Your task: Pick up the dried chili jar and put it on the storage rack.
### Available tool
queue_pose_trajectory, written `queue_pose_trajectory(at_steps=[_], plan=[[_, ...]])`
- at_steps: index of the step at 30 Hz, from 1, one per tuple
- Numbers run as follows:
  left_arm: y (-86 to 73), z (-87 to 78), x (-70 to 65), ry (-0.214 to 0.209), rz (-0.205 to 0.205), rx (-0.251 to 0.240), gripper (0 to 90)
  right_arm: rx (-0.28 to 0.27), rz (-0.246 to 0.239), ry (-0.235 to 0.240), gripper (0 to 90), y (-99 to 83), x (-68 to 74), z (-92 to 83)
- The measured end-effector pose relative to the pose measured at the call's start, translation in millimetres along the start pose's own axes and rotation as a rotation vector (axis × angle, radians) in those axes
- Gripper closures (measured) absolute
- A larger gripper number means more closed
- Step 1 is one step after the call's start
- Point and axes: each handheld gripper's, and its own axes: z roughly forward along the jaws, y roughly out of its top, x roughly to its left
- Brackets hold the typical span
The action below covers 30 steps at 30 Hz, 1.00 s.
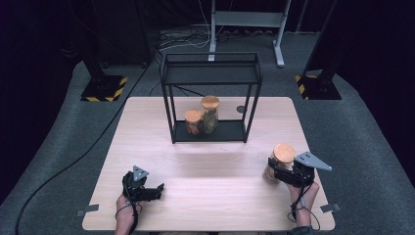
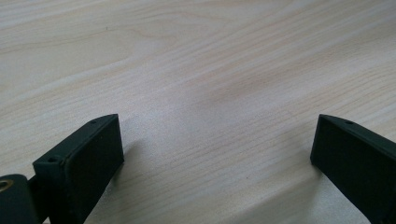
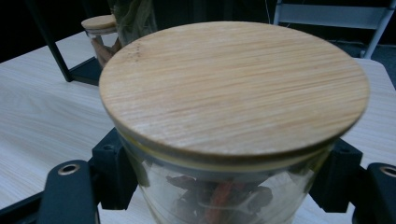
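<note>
Pinching the jar [image 1: 280, 163] just under its lid, right of the shelf [image 1: 210, 131], the right gripper [image 1: 280, 172] risks glass slipping; the left gripper [image 1: 155, 190] rests spread, empty.

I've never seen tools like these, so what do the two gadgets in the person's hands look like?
Each hand holds a black claw with two flat, blocky jaws. The left claw and the right claw each carry a grey three-cornered plate on top, and a thin black cable trails back along each wrist. No sleeves show.
</note>
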Motion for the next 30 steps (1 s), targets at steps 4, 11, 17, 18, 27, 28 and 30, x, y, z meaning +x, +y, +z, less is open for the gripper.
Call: queue_pose_trajectory(at_steps=[4, 11, 17, 18, 27, 28, 30], plan=[[0.0, 0.2, 0.2, -0.002, -0.004, 0.000, 2.0, -0.002, 0.000, 0.009, 23.7, 1.5, 4.4, 0.9], [0.0, 0.1, 0.0, 0.000, -0.002, -0.001, 2.0, -0.009, 0.002, 0.022, 23.7, 2.7, 13.9, 4.7], [0.1, 0.2, 0.3, -0.002, -0.003, 0.000, 2.0, -0.011, -0.001, 0.031, 23.7, 3.6, 21.5, 9.0], [0.1, 0.2, 0.3, -0.002, -0.003, 0.000, 2.0, -0.009, -0.002, 0.032, 23.7, 4.2, 23.0, 9.7], [0.0, 0.1, 0.1, -0.001, -0.003, -0.001, 2.1, 0.000, -0.023, 0.049, 23.8, 9.4, 35.0, 18.8], [0.0, 0.1, 0.1, -0.001, -0.002, -0.001, 2.1, 0.001, -0.026, 0.049, 23.8, 10.1, 35.8, 19.6], [0.0, 0.2, 0.3, -0.002, -0.003, 0.000, 2.1, -0.001, -0.024, 0.049, 23.8, 11.6, 37.0, 21.2]])
